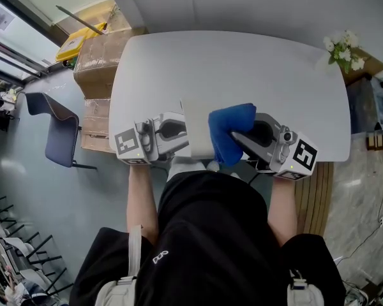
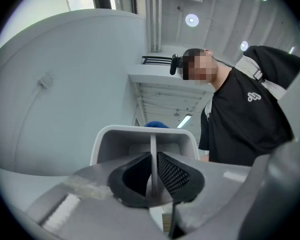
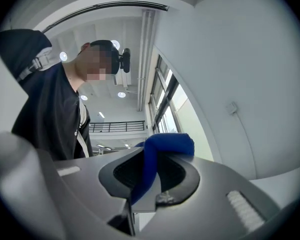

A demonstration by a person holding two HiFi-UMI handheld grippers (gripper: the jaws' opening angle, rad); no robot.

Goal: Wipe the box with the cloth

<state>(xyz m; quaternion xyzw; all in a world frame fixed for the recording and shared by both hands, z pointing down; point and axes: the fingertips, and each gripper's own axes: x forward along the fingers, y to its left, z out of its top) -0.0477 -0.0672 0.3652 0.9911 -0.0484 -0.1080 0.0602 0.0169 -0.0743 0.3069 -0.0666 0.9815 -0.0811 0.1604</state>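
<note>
Being held in the air just above the near edge of the table, close to the person's body, is the pale open box (image 1: 196, 127); it is being carried by one thin wall, and that wall is being pinched firmly between the dark pads of the left gripper (image 1: 177, 132); in the left gripper view the wall is being seen edge-on between the jaws, with the box's rim arching beyond them. Being bunched against the box's right side is the blue cloth (image 1: 228, 132); a fold of it is being clamped in the jaws of the right gripper (image 1: 244, 139), and the free end is being draped over the jaw tips towards the box; contact between cloth and box is being suggested in the head view, though it is not being shown for certain.

Being judged from this, the wiping step is under way or just starting, with one outer side being addressed and the other faces probably not yet done. For the next move, the cloth is being expected to need a steady drag along the wall under light pressure, while the box is being braced so that it does not pivot about its pinched wall.

Being left bare beneath is the grey table (image 1: 242, 62); a chair (image 1: 60, 132), cardboard cartons (image 1: 96, 62) and flowers (image 1: 342, 48) are being seen around it.
</note>
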